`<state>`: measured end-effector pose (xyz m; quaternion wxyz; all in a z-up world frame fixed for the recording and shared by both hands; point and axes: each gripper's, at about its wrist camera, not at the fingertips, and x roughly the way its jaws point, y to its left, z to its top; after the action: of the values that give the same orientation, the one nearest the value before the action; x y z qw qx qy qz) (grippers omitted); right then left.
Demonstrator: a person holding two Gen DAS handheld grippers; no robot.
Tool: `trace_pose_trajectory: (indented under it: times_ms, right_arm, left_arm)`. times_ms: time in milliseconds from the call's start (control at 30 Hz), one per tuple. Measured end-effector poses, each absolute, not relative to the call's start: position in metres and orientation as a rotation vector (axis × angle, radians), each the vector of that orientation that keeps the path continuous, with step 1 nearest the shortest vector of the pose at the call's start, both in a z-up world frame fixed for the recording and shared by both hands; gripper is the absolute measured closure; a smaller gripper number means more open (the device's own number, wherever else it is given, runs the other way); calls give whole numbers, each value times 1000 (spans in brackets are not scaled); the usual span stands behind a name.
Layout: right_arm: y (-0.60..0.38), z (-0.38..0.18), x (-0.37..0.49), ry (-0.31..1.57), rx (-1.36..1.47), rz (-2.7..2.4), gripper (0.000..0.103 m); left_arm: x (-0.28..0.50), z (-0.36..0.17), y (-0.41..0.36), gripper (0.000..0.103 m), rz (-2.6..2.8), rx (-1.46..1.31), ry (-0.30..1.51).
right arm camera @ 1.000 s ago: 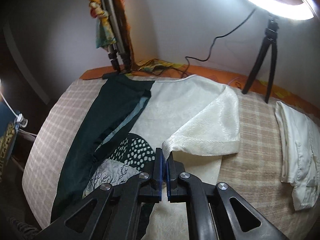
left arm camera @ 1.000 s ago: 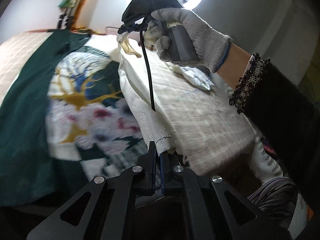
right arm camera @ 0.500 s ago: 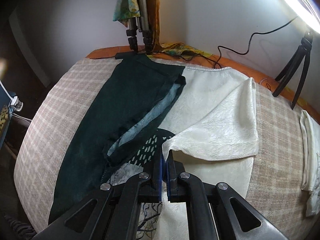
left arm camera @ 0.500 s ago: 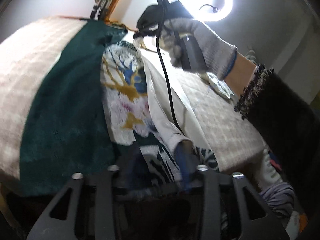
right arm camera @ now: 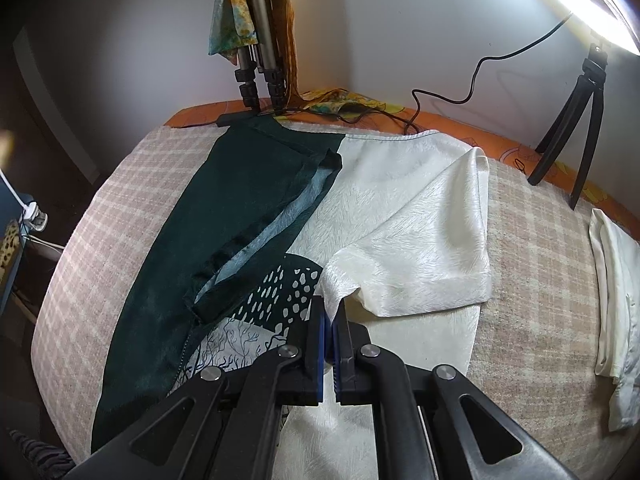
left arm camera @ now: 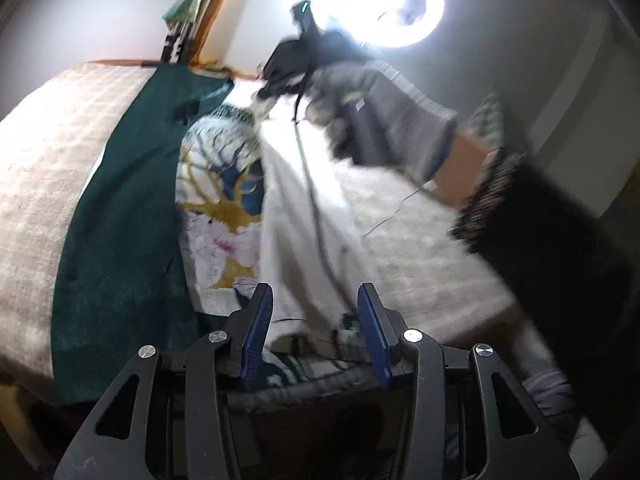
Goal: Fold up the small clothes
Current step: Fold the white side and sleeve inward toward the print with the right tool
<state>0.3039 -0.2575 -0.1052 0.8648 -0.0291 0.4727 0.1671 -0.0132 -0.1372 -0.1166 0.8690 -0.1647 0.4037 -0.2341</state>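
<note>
Writing: none can be read on any cloth, tool or wall in either view.
Garment (right arm camera: 400, 216): cream cloth with a dark green panel (right arm camera: 240, 208) and a printed patch, spread flat on the bed; one cream flap is folded over onto the cream body.
Print (left arm camera: 224, 184): a gold and blue tree with pale pink flowers in the left view; white dots and branch lines on dark green in the right view.
Right gripper (right arm camera: 329, 320): jaws closed on the corner of the folded cream flap, low over the garment.
Left gripper (left arm camera: 316, 312): jaws have just been opening and stand apart; the garment's near cream edge lies between them, the pads not pressing on it.
Hand (left arm camera: 384, 112): grey glove, dark sleeve with a beaded cuff, holding the right gripper's handle over the garment's far end; blurred.
Bed (right arm camera: 120, 200): covered by a beige and white checked blanket; an orange patterned sheet shows along the far edge.
Second cloth (right arm camera: 616, 288): folded white piece on the blanket, well apart to the right of the garment.
Room: pale grey walls meeting in a corner behind the bed.
Ring light (right arm camera: 580, 4): lit, on a small black tripod (right arm camera: 576, 128) at the far right edge, a black cable running from it along the wall.
Stand (right arm camera: 256, 56): folded tripod legs in the corner, a patterned scarf (right arm camera: 228, 28) hung on them.
</note>
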Motion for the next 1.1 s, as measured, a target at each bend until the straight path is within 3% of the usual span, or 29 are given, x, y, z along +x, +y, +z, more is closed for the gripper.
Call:
trace_pose_trajectory:
  times_ms: [133,200,233,667,733,767,800,967,1100]
  right_arm:
    - [-259,-103,303,985,-67,347,102]
    - [-261,-102,303,984,-66,345,102]
    - [-261,-102,303,984,-63,343,102]
    - [-233,-104,298,968,-117,402,102]
    - [-227,-110,302,988,-128,416,96]
    - [-227,-112,303,1013,-120,438,82]
    - [-230,-110,302,1021,-97,467,76]
    - [-284,-73,285,921,50,542,73]
    - [-341,-64,295,906,155,420,70]
  left_arm:
    - [5,-136,-139,64,-475,-352,891]
    - [9,-143,-140,83,-480,-356,901]
    - [11,-148,-140,99,-491,-362,913]
    - [-8,-147,-114,99,-445,-410,889]
    - [-3,-145,-114,95,-438,-411,909]
    - [-2,-143,-113,92,-451,-415,929]
    - [-1,-141,-111,92,-455,-416,948]
    - [-7,-112,-95,90,-493,-320,913]
    - [19,-88,-79,80,-469,-210,885]
